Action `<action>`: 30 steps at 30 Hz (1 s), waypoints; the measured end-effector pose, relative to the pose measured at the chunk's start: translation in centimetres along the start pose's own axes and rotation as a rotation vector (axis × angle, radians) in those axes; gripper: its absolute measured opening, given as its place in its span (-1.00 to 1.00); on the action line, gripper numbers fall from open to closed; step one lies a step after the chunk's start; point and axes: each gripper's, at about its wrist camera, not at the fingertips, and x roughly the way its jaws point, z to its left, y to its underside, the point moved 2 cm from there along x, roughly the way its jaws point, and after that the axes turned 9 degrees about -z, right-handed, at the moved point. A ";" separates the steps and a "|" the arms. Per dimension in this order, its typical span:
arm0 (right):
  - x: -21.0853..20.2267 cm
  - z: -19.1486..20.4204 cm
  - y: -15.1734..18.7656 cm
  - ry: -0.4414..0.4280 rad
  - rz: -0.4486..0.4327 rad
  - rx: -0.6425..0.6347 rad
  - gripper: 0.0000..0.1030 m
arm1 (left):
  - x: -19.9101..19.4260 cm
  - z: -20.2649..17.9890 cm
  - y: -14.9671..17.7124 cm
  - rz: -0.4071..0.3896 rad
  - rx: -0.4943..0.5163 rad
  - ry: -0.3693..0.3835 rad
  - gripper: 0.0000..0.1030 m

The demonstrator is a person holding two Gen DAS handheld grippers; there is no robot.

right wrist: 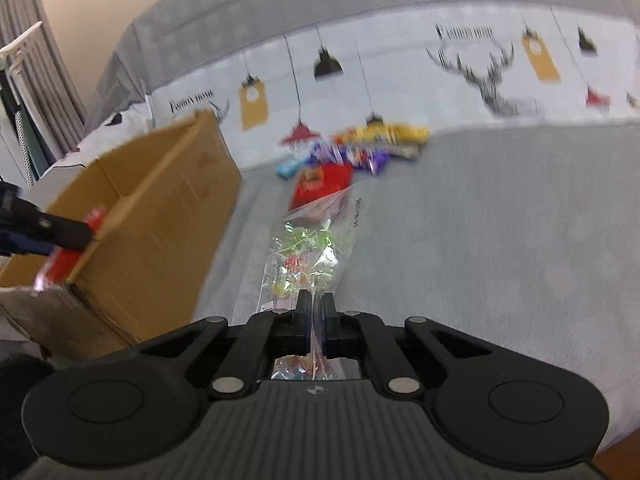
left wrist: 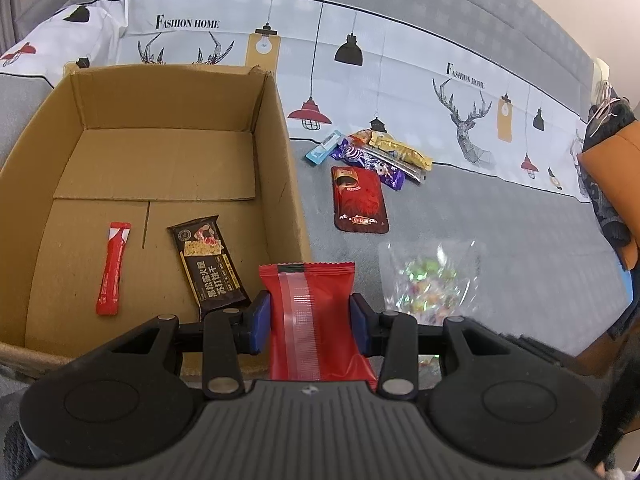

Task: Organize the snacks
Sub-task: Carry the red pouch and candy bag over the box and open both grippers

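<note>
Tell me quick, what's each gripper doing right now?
Left gripper: shut on the red packet.
Right gripper: shut on the clear candy bag.

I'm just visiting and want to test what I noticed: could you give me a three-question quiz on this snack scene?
1. True or false: the cardboard box is empty.
2. What does the left gripper hold? A) a red packet B) a blue wrapper C) nothing
3. What are the right gripper fingers shut on?

Key:
1. False: a red stick sachet and a dark cracker bar lie inside.
2. A: the red packet sits between the blue pads, at the box's near right corner.
3. The clear candy bag, which lies on the grey cloth.
</note>
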 end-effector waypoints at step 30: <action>-2.5 19.4 -13.0 -0.191 -0.272 -0.139 -0.91 | -8.9 8.9 -7.2 -0.274 -0.003 -0.103 -0.11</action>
